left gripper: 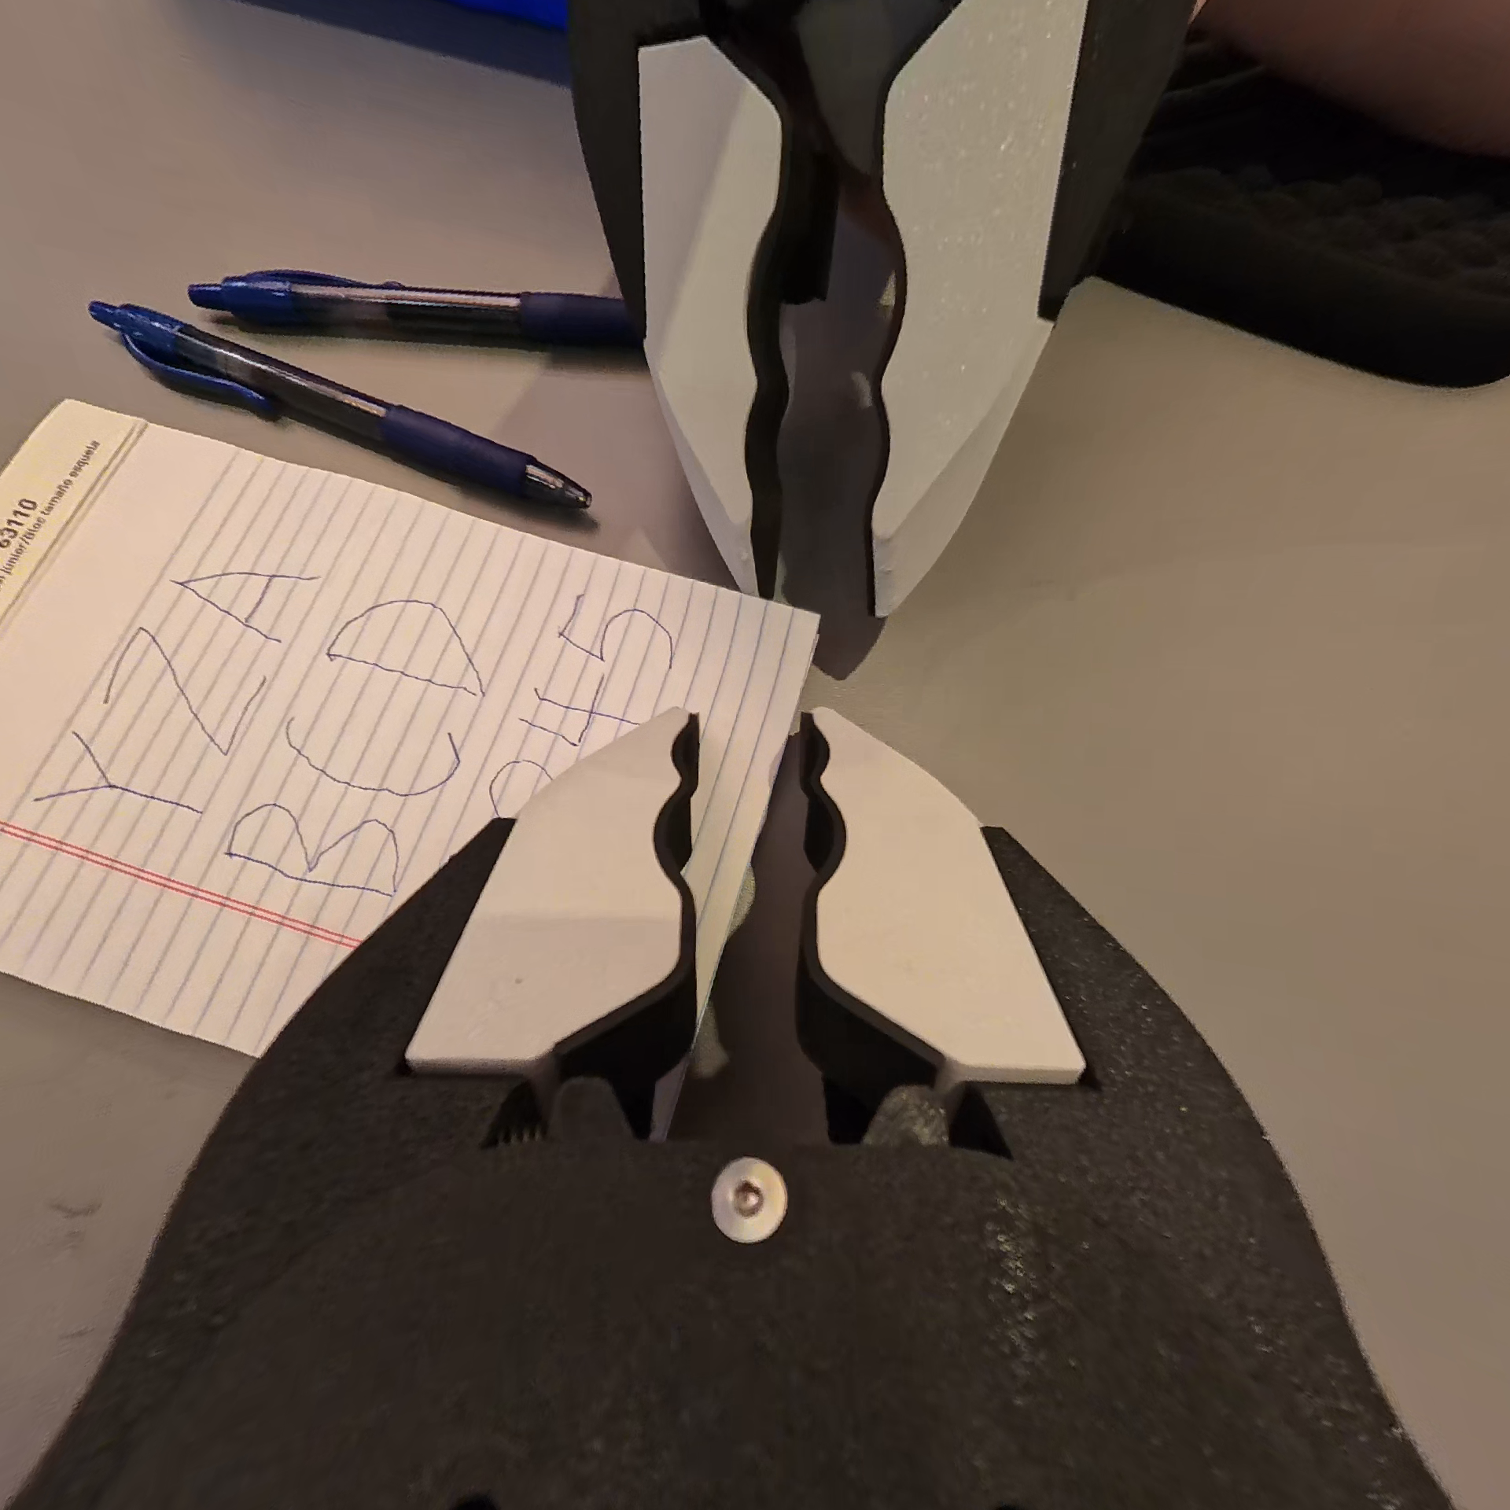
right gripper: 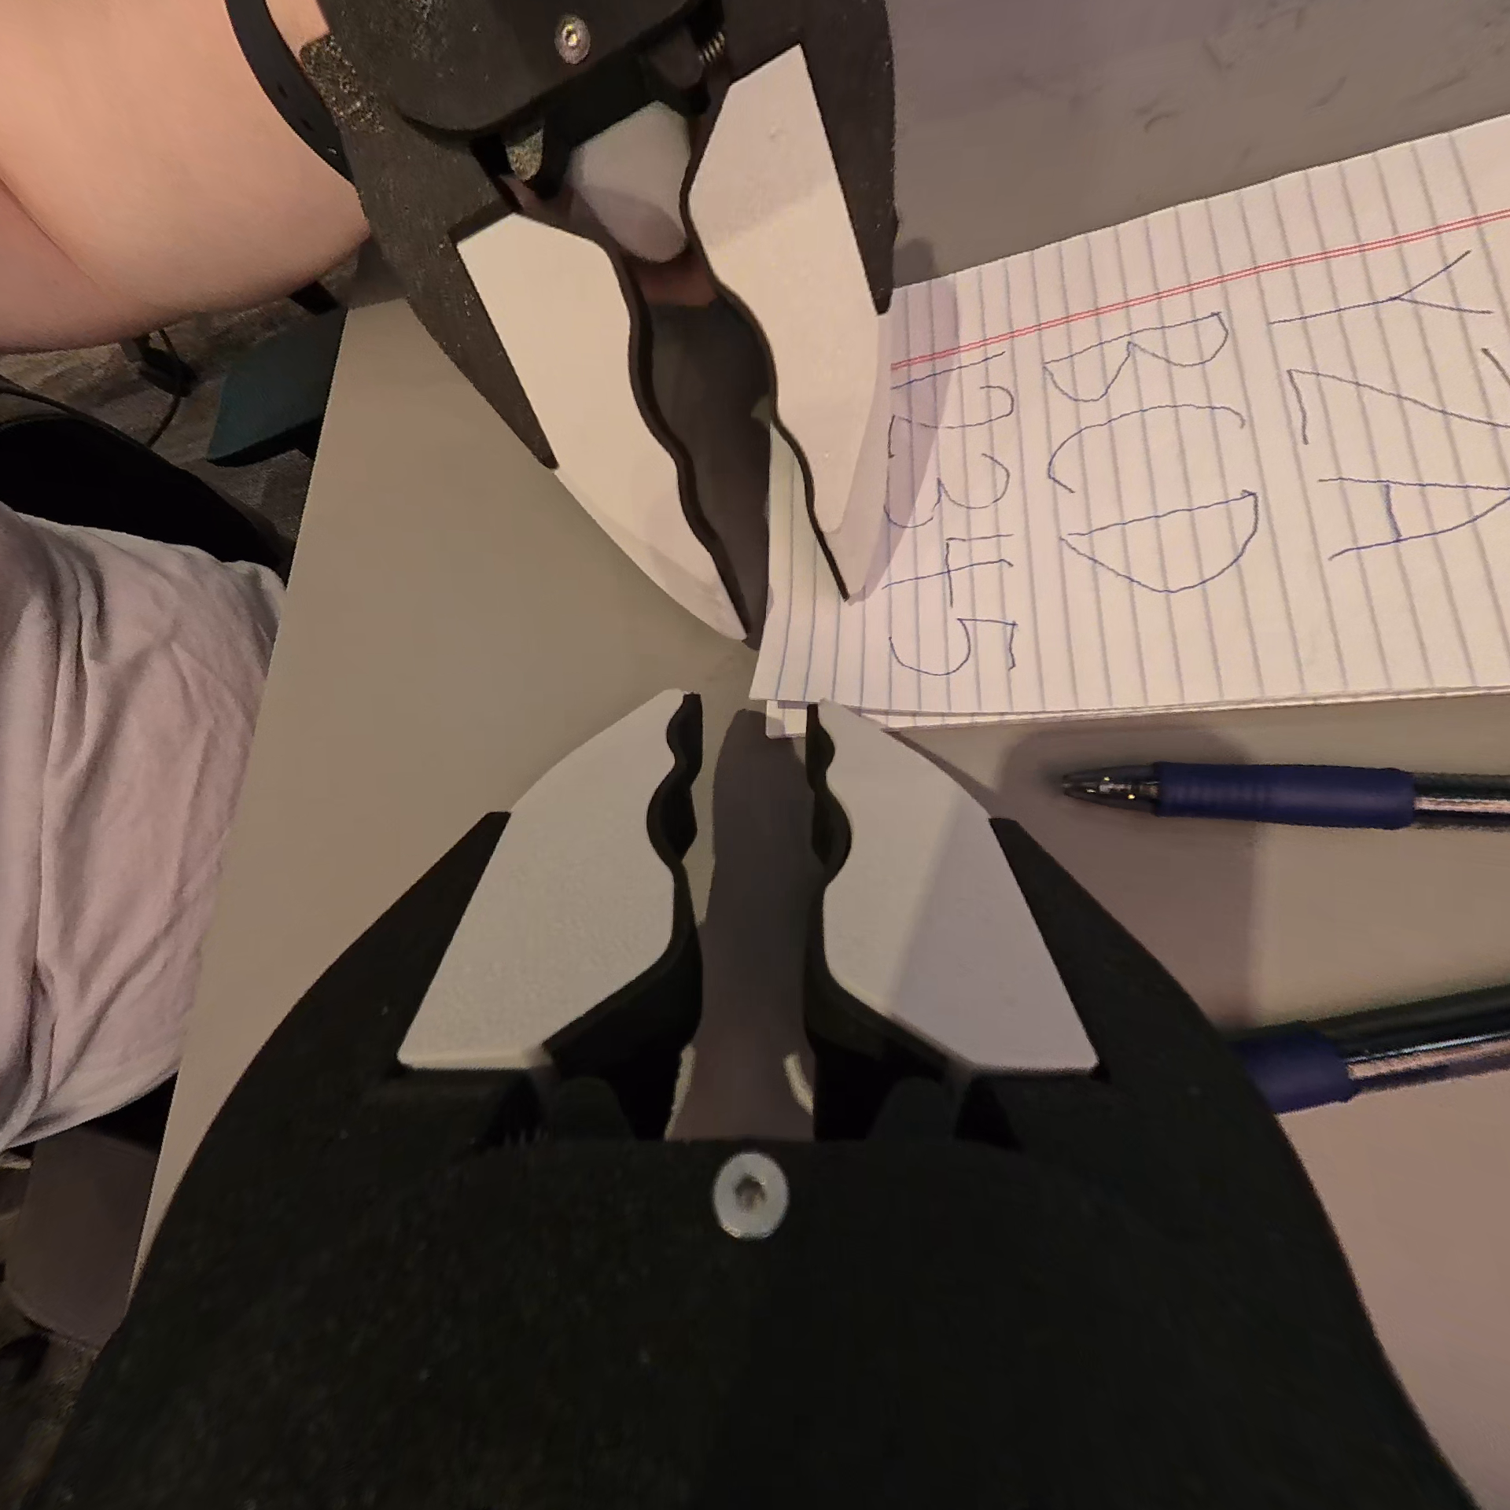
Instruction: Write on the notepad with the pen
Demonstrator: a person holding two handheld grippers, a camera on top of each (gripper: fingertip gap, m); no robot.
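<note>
A white lined notepad [left gripper: 457,572] lies flat on the grey table, with blue handwriting on its top sheet. It also shows in the right wrist view [right gripper: 1226,621]. Two blue pens lie on the table beside the pad, the nearer pen [left gripper: 343,400] and the farther pen [left gripper: 408,306]; they also show in the right wrist view, one pen [right gripper: 1283,797] and the other [right gripper: 1389,1054]. My left gripper [left gripper: 752,719] is open and empty, straddling the pad's edge near a corner. My right gripper [right gripper: 752,704] is open and empty, tip to tip with the left gripper [right gripper: 792,613], just off that corner.
A black textured mat [left gripper: 1307,270] lies at the table's far right, and a blue object [left gripper: 408,16] at the back. A person in a white shirt [right gripper: 122,735] sits past the table edge [right gripper: 302,572], with a bare arm [right gripper: 122,163] above it. The pen [right gripper: 1283,797] is about 9 centimeters from my right fingertips. Seen from the left wrist view [left gripper: 457,435] as well.
</note>
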